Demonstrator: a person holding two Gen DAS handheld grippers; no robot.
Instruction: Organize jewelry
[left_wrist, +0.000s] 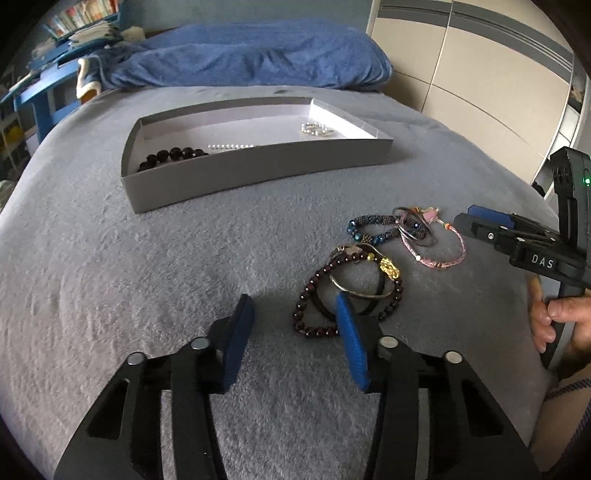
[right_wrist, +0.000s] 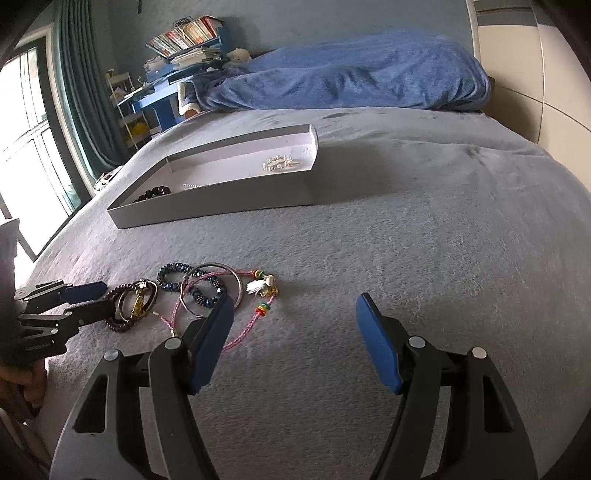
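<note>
I am bringing the left gripper (left_wrist: 291, 321) down on the dark red bead bracelet (left_wrist: 314, 295), which is lying on the grey bed blanket (left_wrist: 147, 258) tangled with a metal bangle (left_wrist: 364, 291) and a gold charm (left_wrist: 389, 267). Its fingers are standing apart, one tip among the loops, nothing pinched yet. I am judging that a close here could snag two pieces together, or drag pile fabric. The right gripper (right_wrist: 295, 321) is hovering with fingers apart beside the pink cord bracelet (right_wrist: 240, 332). The grey tray (left_wrist: 258, 173) is sitting well apart, already holding beads.
</note>
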